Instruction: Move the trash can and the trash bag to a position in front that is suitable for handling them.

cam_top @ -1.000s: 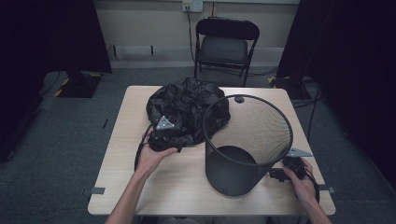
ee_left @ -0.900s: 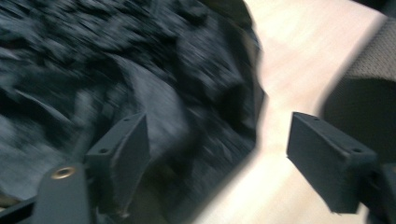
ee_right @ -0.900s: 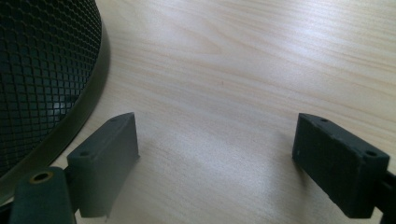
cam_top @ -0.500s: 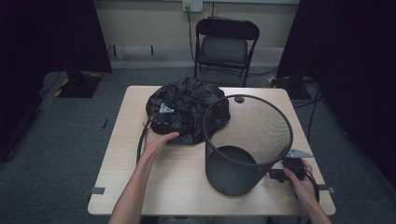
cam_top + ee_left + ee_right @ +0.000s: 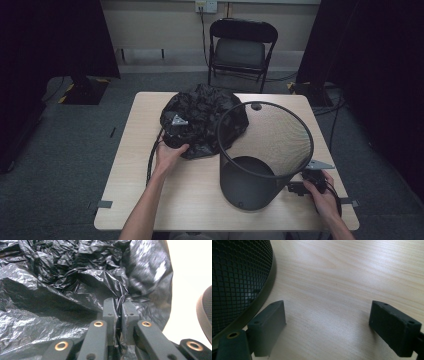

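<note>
Two grippers are in play, and the work is judged to be at its very start. At the left of the high view, the left gripper (image 5: 172,136) is seen at the near edge of the crumpled black bin bag (image 5: 205,117), which lies heaped on the wooden table (image 5: 135,170) just beside the mesh wastebasket (image 5: 262,155) — touching its rim, as far as can be told. In the left gripper view the jaws are shown brought together on a fold of the black plastic (image 5: 120,301), with a thin pleat pinched between the pads. So the bag has been seized, but it is not yet lifted, opened or fitted; lining the basket, if that is the aim, is all still to be done.

Further right, the wastebasket stands upright and appears empty. At the far right, the right gripper (image 5: 300,187) is held low on the table beside the basket's base, and in the right gripper view its jaws are seen standing well apart over bare wood (image 5: 329,290), with nothing between them and the mesh wall (image 5: 237,277) close by.

Compared with the earlier frames, the left hand has been moved forward onto the bag, and its jaws have just been closing — now with plastic caught between them. The right hand and the basket are unchanged.
</note>
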